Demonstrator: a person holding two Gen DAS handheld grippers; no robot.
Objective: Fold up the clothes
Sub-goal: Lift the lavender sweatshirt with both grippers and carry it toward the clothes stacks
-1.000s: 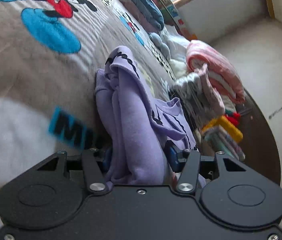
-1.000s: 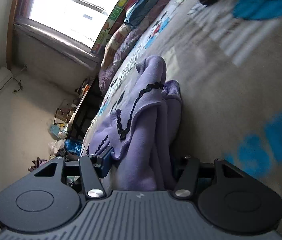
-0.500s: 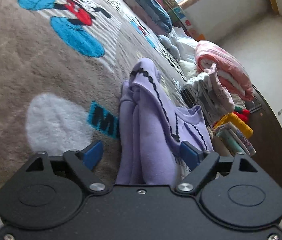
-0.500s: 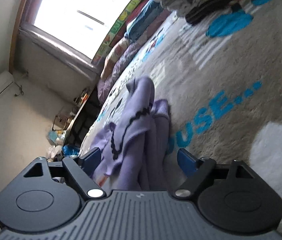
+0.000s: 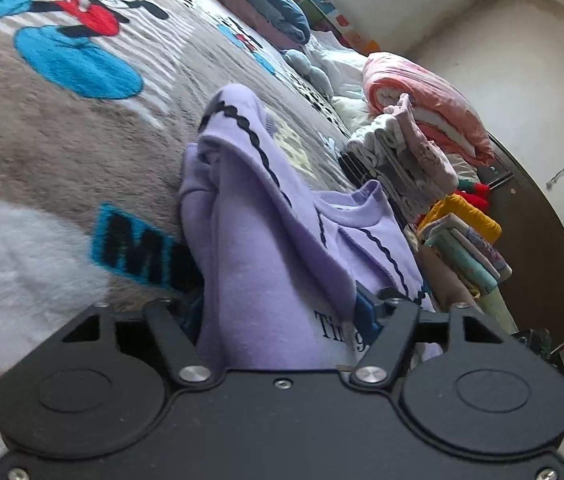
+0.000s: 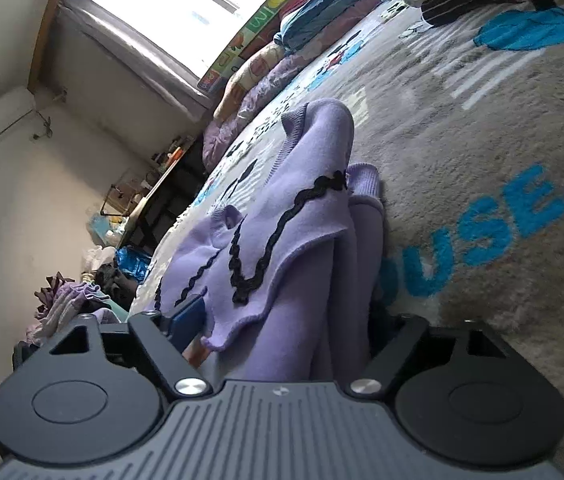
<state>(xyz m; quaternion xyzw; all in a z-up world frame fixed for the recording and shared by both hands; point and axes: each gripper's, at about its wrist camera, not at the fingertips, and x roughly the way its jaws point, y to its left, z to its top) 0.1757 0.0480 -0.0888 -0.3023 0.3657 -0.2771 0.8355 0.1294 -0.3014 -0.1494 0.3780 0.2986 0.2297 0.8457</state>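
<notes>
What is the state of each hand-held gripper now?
Left hand-held gripper: closing around the purple sweatshirt.
Right hand-held gripper: closing around the same sweatshirt.

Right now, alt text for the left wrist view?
A bunched lilac sweatshirt with black wavy trim lies between the closing jaws of the black left gripper, on a plush grey cartoon-mouse blanket. Behind it to the right stand stacks of folded clothes, including a pink-and-white striped bundle.

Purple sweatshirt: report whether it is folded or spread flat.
Folded, loosely. The purple sweatshirt lies doubled in thick bunched layers on the blanket, one flap with black wavy trim draped over the rest.
</notes>
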